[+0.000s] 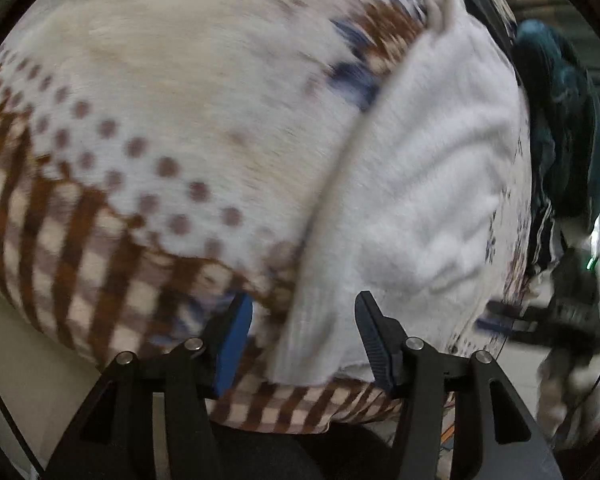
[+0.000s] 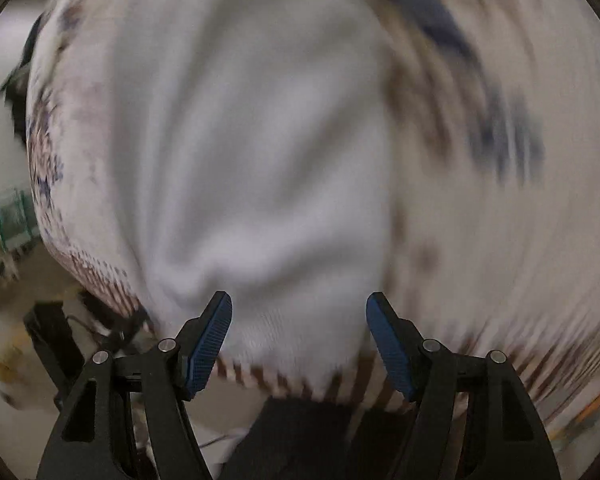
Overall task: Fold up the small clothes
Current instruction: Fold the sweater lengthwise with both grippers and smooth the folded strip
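A white knitted garment (image 1: 416, 184) lies on a patterned blanket (image 1: 148, 120) with brown dots and checks. My left gripper (image 1: 304, 312) is open, its jaws apart over the garment's near end at the blanket's edge. In the right wrist view the same white garment (image 2: 260, 152) fills the middle, blurred. My right gripper (image 2: 299, 308) is open with its jaws either side of the garment's near hem. My right gripper also shows in the left wrist view (image 1: 500, 320) at the far right.
A pile of dark teal and navy clothes (image 1: 560, 128) sits at the blanket's far right edge. The blanket (image 2: 520, 200) drops off just in front of both grippers, with pale floor beyond. Green clutter (image 2: 12, 216) is at the left.
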### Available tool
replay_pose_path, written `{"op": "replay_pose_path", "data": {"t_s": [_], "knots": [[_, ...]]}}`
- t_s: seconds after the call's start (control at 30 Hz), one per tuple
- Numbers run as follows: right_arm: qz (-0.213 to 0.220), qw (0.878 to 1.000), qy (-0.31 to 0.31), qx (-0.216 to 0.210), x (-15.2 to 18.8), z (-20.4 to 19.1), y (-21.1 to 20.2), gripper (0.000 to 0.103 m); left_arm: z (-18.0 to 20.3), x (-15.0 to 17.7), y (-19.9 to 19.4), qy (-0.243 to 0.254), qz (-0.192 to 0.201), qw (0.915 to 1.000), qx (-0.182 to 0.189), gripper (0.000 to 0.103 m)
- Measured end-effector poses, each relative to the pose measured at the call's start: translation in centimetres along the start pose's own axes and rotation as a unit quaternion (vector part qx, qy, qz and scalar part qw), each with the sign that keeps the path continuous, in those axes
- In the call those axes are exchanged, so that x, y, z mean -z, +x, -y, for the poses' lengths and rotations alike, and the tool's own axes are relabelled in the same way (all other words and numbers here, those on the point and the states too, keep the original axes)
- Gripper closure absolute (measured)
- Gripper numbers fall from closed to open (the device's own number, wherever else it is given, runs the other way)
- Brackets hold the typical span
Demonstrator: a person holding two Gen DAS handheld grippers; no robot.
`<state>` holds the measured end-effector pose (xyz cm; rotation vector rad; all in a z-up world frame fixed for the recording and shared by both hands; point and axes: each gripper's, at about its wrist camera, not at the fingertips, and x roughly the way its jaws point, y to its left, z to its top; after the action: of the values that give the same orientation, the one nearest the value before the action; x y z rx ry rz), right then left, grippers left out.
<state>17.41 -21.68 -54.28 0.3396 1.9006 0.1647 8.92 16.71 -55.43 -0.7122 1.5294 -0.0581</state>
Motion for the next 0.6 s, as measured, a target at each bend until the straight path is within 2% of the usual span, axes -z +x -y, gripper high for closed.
{"op": "replay_pose_path", "data": {"t_s": [0.07, 0.13, 0.2, 0.3, 0.43, 0.6], "knots": [[-0.007, 0.997, 0.058, -0.050, 2.5, 3.1, 1.9, 0.034, 0.7, 0.0, 0.5, 0.006, 0.000, 0.9999, -0.013, 0.052], [0.002, 0.993, 0.086, -0.082, 3.9, 4.7, 3.2, 0.048, 1.6, 0.1, 1.0, 0.013, 0.000, 0.9994, -0.031, 0.052], [0.012, 0.991, 0.101, -0.083, 4.9, 5.6, 4.6, 0.099, 2.2, 0.3, 1.5, 0.022, 0.001, 0.9986, -0.048, 0.052], [0.049, 0.991, 0.107, -0.068, 6.8, 6.2, 5.4, 0.100, 3.5, 0.5, 1.9, 0.041, -0.004, 0.9967, -0.071, 0.052], [0.075, 0.991, 0.091, -0.056, 10.0, 6.5, 4.9, 0.100, 5.7, 1.2, 2.0, 0.075, -0.003, 0.9932, -0.089, 0.052], [0.092, 0.990, 0.080, -0.075, 14.0, 7.4, 3.3, 0.101, 6.6, 1.6, 2.3, 0.105, 0.001, 0.9890, -0.104, 0.052]]}}
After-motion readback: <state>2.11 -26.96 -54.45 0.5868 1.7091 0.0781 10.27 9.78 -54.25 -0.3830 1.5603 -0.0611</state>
